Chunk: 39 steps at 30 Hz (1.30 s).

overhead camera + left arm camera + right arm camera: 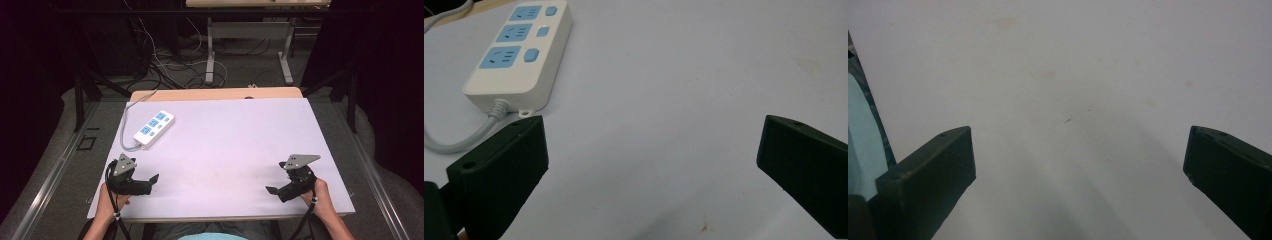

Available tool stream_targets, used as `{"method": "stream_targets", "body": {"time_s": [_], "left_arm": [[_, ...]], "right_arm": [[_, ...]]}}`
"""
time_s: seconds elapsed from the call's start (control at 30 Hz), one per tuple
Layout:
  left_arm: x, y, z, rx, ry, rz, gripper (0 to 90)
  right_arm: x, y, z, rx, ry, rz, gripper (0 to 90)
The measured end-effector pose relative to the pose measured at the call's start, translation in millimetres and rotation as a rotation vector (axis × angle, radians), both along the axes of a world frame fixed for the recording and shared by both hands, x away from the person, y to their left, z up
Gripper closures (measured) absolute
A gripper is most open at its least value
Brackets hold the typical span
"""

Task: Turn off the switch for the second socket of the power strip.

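Left gripper lower left, right gripper lower right; jaws wide apart, empty; power strip upper left on tabletop.

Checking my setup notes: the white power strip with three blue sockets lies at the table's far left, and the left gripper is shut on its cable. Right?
Not quite. The left gripper is open and holds nothing, as the left gripper view shows; the cable lies beside one jaw. The power strip does lie at the far left.

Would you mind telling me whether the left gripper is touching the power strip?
Apart: the high view shows bare table between the left gripper and the power strip.
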State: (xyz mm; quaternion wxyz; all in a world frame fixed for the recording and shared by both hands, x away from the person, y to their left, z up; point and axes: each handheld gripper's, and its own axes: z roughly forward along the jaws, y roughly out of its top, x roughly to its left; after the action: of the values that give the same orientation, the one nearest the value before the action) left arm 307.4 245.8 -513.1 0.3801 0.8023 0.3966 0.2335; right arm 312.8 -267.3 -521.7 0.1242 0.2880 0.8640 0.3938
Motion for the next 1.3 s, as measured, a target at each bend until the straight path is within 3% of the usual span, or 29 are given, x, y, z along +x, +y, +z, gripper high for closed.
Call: {"method": "stream_targets", "body": {"time_s": [0.13, 0.2, 0.43, 0.57, 0.9, 1.3], "left_arm": [[1.5, -2.0, 0.8, 0.014, -0.006, -0.002, 0.0], [2.1, -2.3, 2.0, 0.018, -0.010, 0.001, 0.0], [7.6, -6.5, 7.5, 0.011, -0.008, 0.004, 0.0], [13.6, -8.2, 8.6, 0.027, 0.001, 0.005, 0.0], [28.8, -7.8, 11.7, 0.013, 0.010, 0.023, 0.1], [43.3, -7.5, 13.5, 0.045, 0.014, 0.029, 0.2]], "right_arm": [[1.6, 0.4, -0.3, -0.004, 0.011, 0.001, 0.0], [3.6, 0.7, -0.8, -0.006, -0.006, 0.005, 0.0], [5.4, 2.1, -0.5, -0.018, 0.008, 0.006, 0.0], [6.3, 2.9, -1.2, -0.013, -0.004, 0.011, 0.0], [5.8, 3.7, -1.5, -0.011, -0.001, 0.006, 0.0], [6.1, 4.9, -1.9, -0.019, -0.006, 0.010, 0.0]]}}
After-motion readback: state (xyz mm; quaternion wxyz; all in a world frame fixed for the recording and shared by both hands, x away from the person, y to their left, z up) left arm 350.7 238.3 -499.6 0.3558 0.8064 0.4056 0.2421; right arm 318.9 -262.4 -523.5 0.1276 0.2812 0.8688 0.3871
